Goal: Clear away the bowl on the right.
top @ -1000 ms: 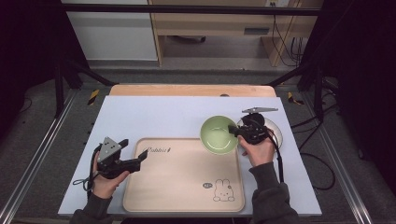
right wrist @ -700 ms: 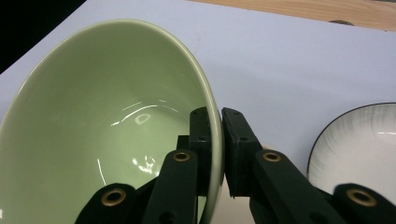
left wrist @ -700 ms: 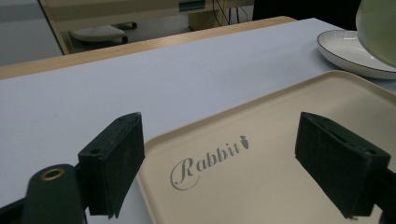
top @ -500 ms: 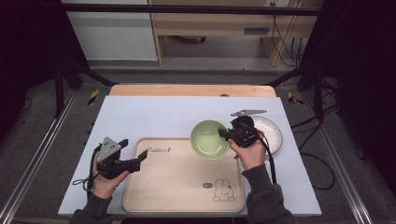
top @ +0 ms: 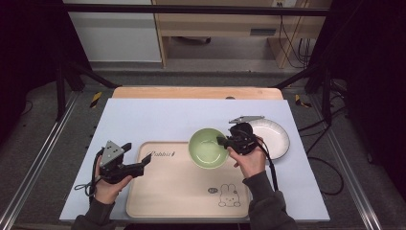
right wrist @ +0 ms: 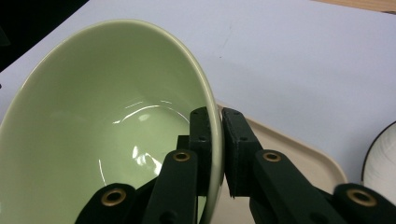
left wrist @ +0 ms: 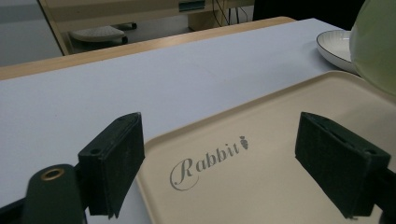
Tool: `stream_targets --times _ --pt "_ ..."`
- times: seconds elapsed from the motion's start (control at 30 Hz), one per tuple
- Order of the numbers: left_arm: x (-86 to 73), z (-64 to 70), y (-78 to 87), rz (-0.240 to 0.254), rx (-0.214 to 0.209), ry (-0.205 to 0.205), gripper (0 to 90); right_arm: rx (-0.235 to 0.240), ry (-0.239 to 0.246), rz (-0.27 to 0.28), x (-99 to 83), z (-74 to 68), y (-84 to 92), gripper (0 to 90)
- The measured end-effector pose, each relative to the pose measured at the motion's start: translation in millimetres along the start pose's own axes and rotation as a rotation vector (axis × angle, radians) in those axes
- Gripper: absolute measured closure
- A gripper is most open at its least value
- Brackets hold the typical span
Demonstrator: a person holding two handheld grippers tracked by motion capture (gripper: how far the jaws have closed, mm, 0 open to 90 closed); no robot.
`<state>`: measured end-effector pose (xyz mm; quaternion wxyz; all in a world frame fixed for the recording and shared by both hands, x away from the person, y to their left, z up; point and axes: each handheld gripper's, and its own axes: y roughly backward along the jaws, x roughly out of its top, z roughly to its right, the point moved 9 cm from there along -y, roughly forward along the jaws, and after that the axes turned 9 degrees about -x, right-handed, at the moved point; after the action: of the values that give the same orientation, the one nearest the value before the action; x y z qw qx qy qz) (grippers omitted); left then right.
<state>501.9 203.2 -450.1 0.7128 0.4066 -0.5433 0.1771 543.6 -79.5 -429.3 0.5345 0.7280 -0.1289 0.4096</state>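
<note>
Right gripper (right wrist: 215,154) pinches only the green bowl's (top: 207,148) thin rim above the Rabbit tray (top: 182,191), so it could swing or slip, while the left gripper (left wrist: 233,163) waits wide open.

A wooden table (top: 196,92) carries everything here; its bare wood shows as a strip along the far edge. A pale lavender-blue mat (top: 158,120) covers most of the tabletop, reaching nearly to the left, right and near edges.

Two things lie directly on the mat. A beige rectangular tray (top: 182,184) sits at the near middle, with "Rabbit" printed in its far left corner and a small rabbit drawing near its near right corner. In the left gripper view the tray (left wrist: 261,172) shows a low raised rim. A white plate (top: 275,139) with a dark rim rests on the mat to the right, apart from the tray's far right corner.
</note>
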Motion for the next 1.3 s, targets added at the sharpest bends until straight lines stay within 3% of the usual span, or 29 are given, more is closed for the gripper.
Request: stream_targets --times 0.63,1.3 --pt "0.6 -0.2 0.6 0.004 0.000 0.003 15.3 0.042 0.020 -0.041 -10.5 -21.5 -21.9 83.7" --pt "0.2 -0.6 0.5 0.001 -0.002 0.002 15.3 0.045 0.012 -0.103 -20.1 -30.6 -55.8 83.7"
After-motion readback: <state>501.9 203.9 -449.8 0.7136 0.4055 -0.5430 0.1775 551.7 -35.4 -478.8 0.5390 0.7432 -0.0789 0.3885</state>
